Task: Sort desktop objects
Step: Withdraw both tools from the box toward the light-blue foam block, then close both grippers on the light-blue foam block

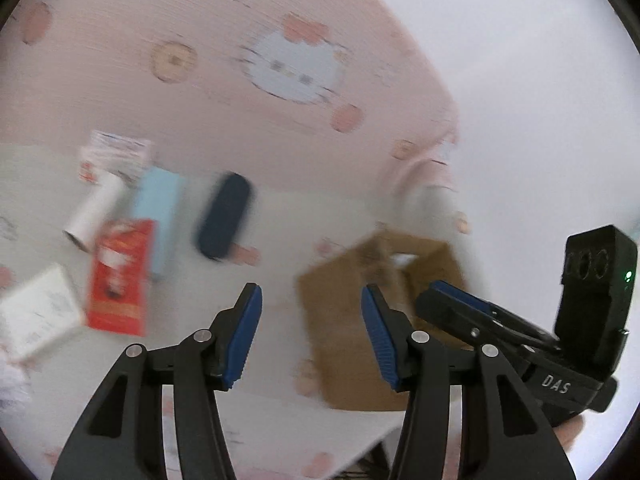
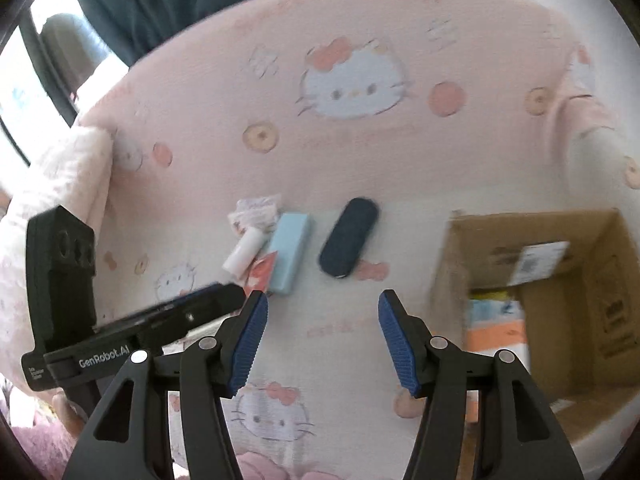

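I am holding my right gripper (image 2: 323, 338) wide open and empty above the dark blue case (image 2: 349, 237), lying left of the cardboard box (image 2: 452, 256), judging it stiff, light and smooth, best pinched across its narrow middle.

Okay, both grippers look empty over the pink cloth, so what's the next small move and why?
Probably ease the right gripper forward toward the dark blue case. Its jaws stand open and empty, the case lies apart from the other items and straight ahead, and the cardboard box sits open just to its right for the drop.
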`<state>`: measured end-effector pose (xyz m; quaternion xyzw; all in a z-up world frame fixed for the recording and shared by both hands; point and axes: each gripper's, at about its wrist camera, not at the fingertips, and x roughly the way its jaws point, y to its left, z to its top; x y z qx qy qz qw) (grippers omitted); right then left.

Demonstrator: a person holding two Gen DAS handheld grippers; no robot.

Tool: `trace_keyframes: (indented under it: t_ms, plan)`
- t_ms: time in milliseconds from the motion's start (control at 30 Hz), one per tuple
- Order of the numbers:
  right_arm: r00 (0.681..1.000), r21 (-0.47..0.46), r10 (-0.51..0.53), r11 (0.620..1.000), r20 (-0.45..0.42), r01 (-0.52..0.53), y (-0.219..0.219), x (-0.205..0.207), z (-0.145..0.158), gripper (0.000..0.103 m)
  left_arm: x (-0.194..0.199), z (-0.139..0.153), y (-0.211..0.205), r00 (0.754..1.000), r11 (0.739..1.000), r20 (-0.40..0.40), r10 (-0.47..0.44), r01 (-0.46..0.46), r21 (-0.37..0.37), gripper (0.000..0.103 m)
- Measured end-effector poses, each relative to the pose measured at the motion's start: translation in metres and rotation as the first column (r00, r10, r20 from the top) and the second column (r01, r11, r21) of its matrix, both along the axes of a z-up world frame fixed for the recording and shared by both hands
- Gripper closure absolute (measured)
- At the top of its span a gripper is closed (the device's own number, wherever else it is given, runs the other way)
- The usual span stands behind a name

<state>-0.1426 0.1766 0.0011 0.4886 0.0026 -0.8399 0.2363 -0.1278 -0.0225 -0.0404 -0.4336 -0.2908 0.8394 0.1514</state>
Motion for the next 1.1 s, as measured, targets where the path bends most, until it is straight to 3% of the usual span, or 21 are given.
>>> trace_keyframes:
  t_ms: [400,600,733,767,800,833,933,1033,1100]
  plan:
    - [0.969,-0.013,0.142,0.990,0.202,-0.142,-0.087,-0.029,-0.092,0.048,-0.012,-0.058,-0.085,0.989,0.987,0.119,0.088,-0.071,-0.141,0.047]
    - [0.956,-0.035,0.120,0.993,0.268,-0.115,-0.096,-0.059,-0.124,0.048,-0.040,-0.087,-0.091,0.983,0.990,0.167,0.075,-0.054,-0.127,0.047]
    - [0.949,-0.107,0.071,0.993,0.309,-0.040,-0.096,-0.087,-0.145,0.049,-0.068,-0.108,-0.090,0.979,0.993,0.193,0.070,-0.051,-0.105,0.047]
    - [0.949,-0.123,0.056,0.992,0.310,-0.018,-0.097,-0.093,-0.149,0.054,-0.075,-0.113,-0.091,0.978,0.994,0.198,0.071,-0.052,-0.099,0.047]
    - [0.949,-0.139,0.041,0.990,0.312,0.003,-0.097,-0.100,-0.154,0.081,-0.079,-0.117,-0.091,0.977,0.993,0.199,0.076,-0.057,-0.100,0.047]
    - [0.949,-0.149,0.024,0.989,0.314,0.024,-0.097,-0.106,-0.159,0.098,-0.084,-0.122,-0.092,0.977,0.993,0.199,0.081,-0.062,-0.101,0.049]
    - [0.949,-0.164,-0.008,0.984,0.316,0.063,-0.098,-0.122,-0.172,0.098,-0.096,-0.129,-0.090,0.981,0.986,0.171,0.090,-0.064,-0.152,0.072]
    - [0.950,-0.180,0.000,0.982,0.311,0.059,-0.104,-0.132,-0.181,0.098,-0.108,-0.138,-0.089,0.982,0.980,0.161,0.096,-0.064,-0.189,0.073]
    - [0.950,-0.184,0.000,0.981,0.313,0.060,-0.110,-0.139,-0.188,0.098,-0.118,-0.146,-0.095,0.976,0.985,0.187,0.108,-0.080,-0.153,0.073]
